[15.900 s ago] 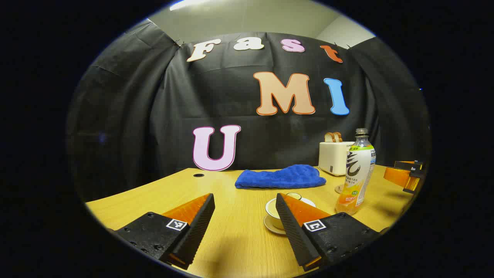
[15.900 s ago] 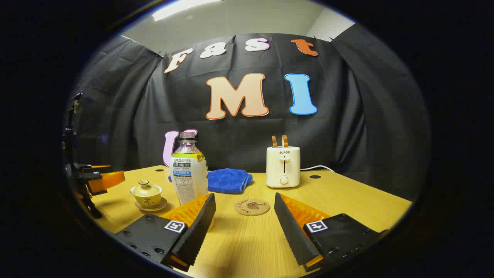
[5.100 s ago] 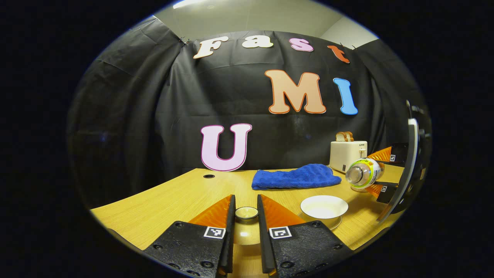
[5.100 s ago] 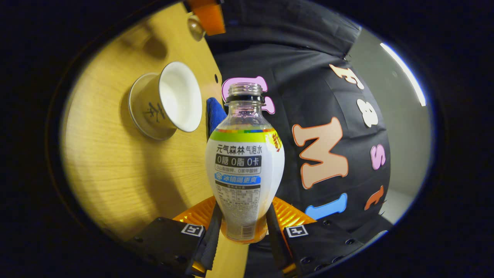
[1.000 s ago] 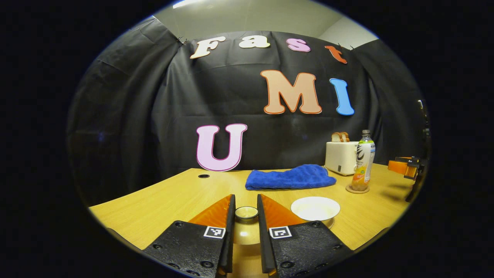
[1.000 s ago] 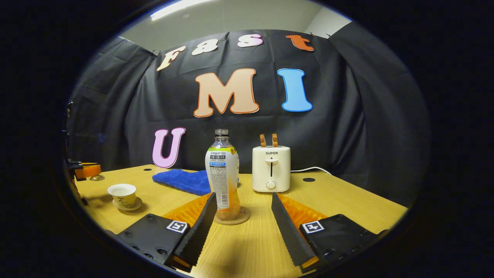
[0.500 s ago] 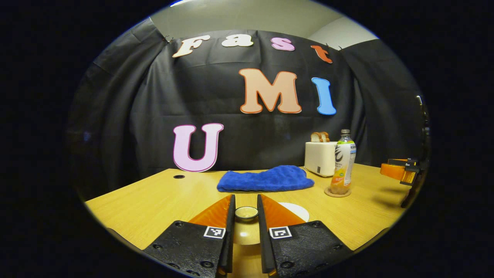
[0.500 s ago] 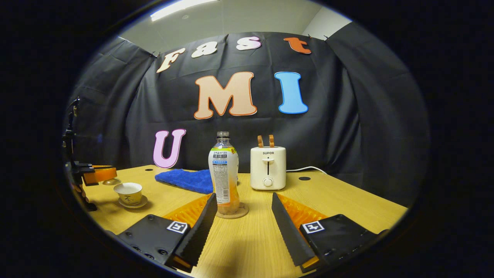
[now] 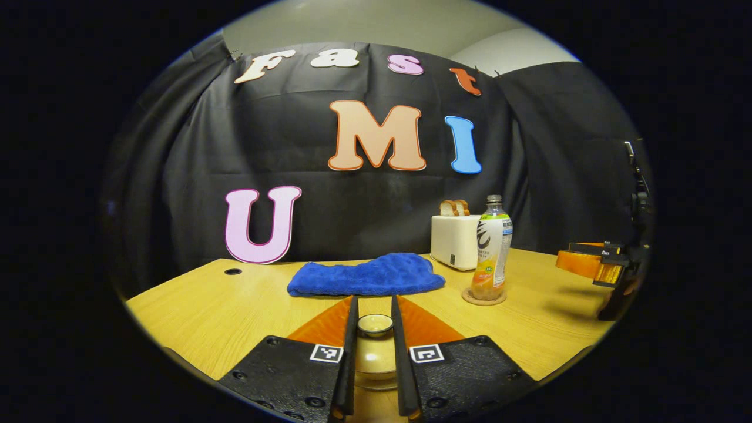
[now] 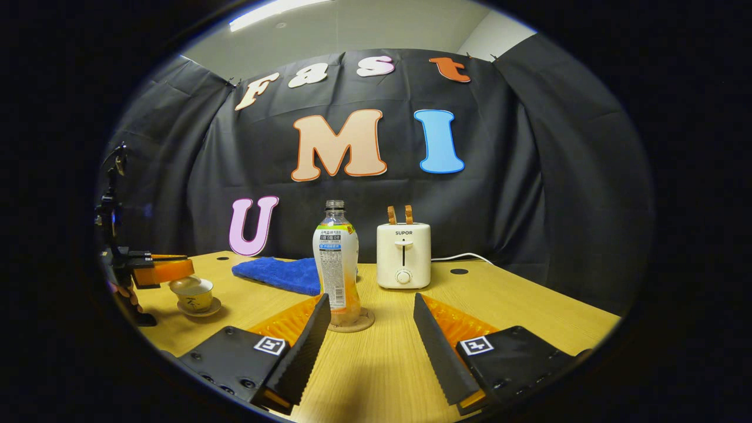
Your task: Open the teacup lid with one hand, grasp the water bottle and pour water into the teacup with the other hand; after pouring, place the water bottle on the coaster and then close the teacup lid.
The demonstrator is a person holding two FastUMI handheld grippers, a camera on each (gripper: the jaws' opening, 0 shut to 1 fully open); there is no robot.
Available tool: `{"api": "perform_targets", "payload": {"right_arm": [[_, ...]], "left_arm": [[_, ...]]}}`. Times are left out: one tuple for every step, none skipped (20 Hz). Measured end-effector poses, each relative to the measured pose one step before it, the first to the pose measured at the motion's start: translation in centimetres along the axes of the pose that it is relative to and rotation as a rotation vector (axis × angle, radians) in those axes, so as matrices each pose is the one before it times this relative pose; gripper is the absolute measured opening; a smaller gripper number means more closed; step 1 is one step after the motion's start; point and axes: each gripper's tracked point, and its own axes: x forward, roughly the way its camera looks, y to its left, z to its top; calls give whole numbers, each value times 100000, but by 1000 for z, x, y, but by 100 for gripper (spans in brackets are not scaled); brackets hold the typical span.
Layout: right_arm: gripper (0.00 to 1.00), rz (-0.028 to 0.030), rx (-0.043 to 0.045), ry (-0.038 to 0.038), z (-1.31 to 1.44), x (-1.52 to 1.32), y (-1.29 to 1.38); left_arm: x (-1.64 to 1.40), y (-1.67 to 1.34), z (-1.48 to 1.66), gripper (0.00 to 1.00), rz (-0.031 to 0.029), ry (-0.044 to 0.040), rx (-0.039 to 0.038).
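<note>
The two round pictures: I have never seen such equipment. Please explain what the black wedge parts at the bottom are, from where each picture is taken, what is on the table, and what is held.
A person holds a two-finger gripper in each hand, and a wide-angle camera rides on each one. The wedges at the bottom are that gripper's own fingers.

In the left gripper view, the left gripper is shut on the knob of the teacup lid. The right gripper view shows it from the side, holding the lid just over the teacup.

In the right gripper view, the right gripper is open and holds nothing. The water bottle stands upright on the coaster in front of it.

The wooden table also holds a blue cloth and a toaster with bread in it.
</note>
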Motion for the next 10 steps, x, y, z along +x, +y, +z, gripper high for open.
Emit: {"api": "perform_targets", "payload": {"right_arm": [[91,147,19,6,-25,-37,40],[91,338,24,11,-7,-18,123],[91,414,23,54,-58,-17,90],[91,266,6,71,-41,6,61],[91,50,-21,-50,9,-55,-27],[90,19,12,-52,34,28,4],[89,-9,33,15,-50,38,-36],[88,34,-18,-33,-12,90,19],[91,181,86,22,-3,-18,10],[94,533,-9,129,-11,-5,111]], "left_arm": [[106,25,-29,27,-2,422,326],[153,52,-134,27,141,573,393],[199,-55,-141,27,75,1148,463],[210,-81,-316,27,-11,1730,623],[183,-42,-292,27,148,2116,582],[219,-36,-369,27,114,2143,648],[109,14,-208,27,326,1733,502],[-100,30,-111,27,173,896,322],[-59,-23,20,27,-77,-14,-50],[41,0,254,27,-91,-717,-308]]}}
